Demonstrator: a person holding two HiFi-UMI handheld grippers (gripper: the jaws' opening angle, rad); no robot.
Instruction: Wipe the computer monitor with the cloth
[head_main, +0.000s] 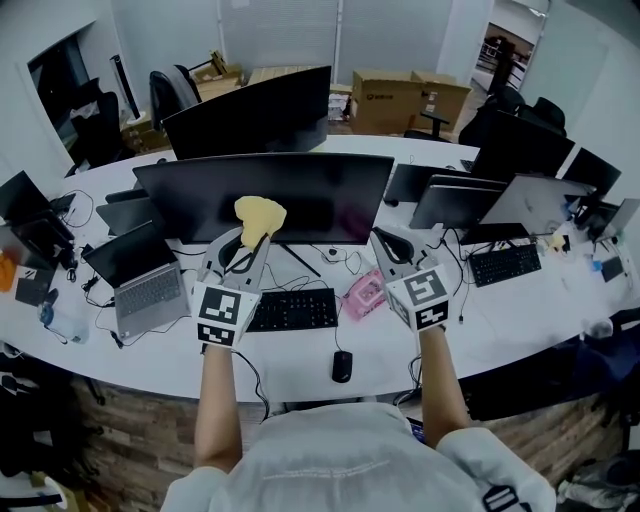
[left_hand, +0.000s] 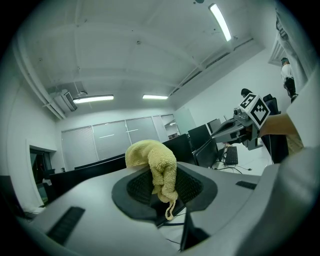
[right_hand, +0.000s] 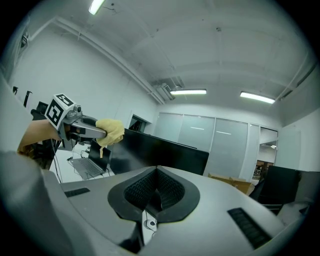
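A wide dark curved monitor (head_main: 300, 195) stands at the middle of the white desk (head_main: 300, 375). My left gripper (head_main: 250, 240) is shut on a bunched yellow cloth (head_main: 259, 216), held up in front of the screen's lower middle. In the left gripper view the cloth (left_hand: 155, 167) bulges above the jaws and a tail hangs down between them. My right gripper (head_main: 385, 243) hovers at the screen's lower right corner, shut with nothing in it (right_hand: 156, 192). The right gripper view shows the monitor (right_hand: 160, 150) ahead and the left gripper (right_hand: 87, 131) with the cloth (right_hand: 111, 131) at the left.
Below the monitor lie a black keyboard (head_main: 292, 310), a mouse (head_main: 342, 366) and a pink object (head_main: 365, 293). An open laptop (head_main: 150, 280) sits at the left. More monitors (head_main: 455, 205) and a second keyboard (head_main: 505, 265) stand at the right. Cardboard boxes (head_main: 405, 100) are behind.
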